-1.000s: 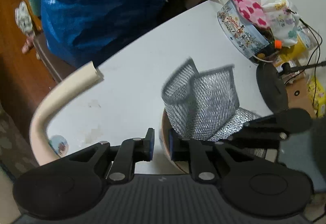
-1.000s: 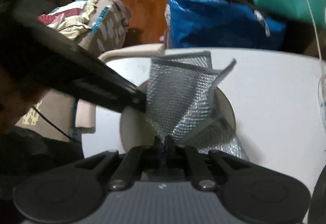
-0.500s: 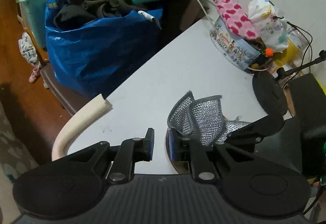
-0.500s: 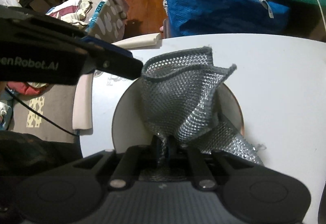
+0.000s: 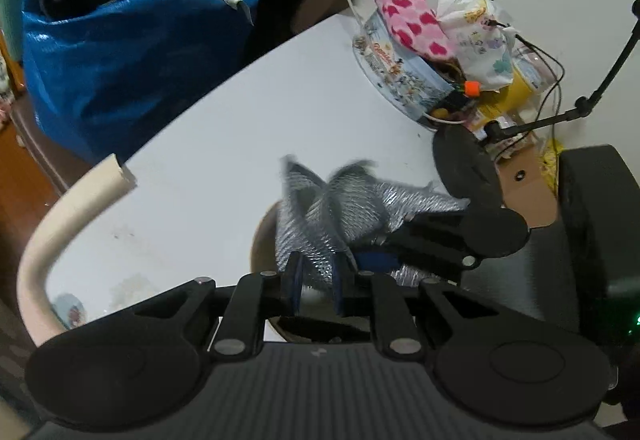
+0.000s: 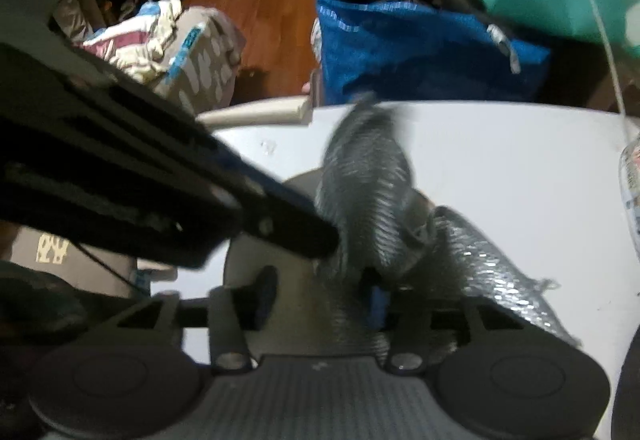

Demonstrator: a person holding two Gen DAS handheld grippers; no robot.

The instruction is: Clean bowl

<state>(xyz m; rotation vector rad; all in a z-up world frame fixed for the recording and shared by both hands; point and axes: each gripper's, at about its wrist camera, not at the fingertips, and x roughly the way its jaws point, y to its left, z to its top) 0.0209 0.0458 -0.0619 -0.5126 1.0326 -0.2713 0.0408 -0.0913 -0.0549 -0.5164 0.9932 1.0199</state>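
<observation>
A silver mesh cloth (image 5: 320,216) lies crumpled and motion-blurred in a round bowl (image 5: 260,240) with a brown outside and a pale inside, on the white table (image 5: 260,112). My left gripper (image 5: 316,284) is shut narrowly on the bowl's near rim. In the right wrist view its tip (image 6: 320,240) reaches in from the left against the cloth (image 6: 360,192). My right gripper (image 6: 320,300) hangs over the bowl (image 6: 248,268) with its jaws opening. The cloth lies loose between them, no longer pinched. In the left wrist view, the right gripper (image 5: 384,248) comes in from the right.
A beige foam guard (image 5: 60,220) curves along the table's left edge. A blue bag (image 5: 120,52) full of clothes stands beyond the table. A printed tin (image 5: 400,76) with a pink heart cloth, wrappers, cables and a black stand base (image 5: 464,168) crowd the right side.
The right jaws have parted and let go of the mesh cloth. The cloth, held up before, has slumped down into the bowl. The left gripper keeps its hold and has tilted slightly.
</observation>
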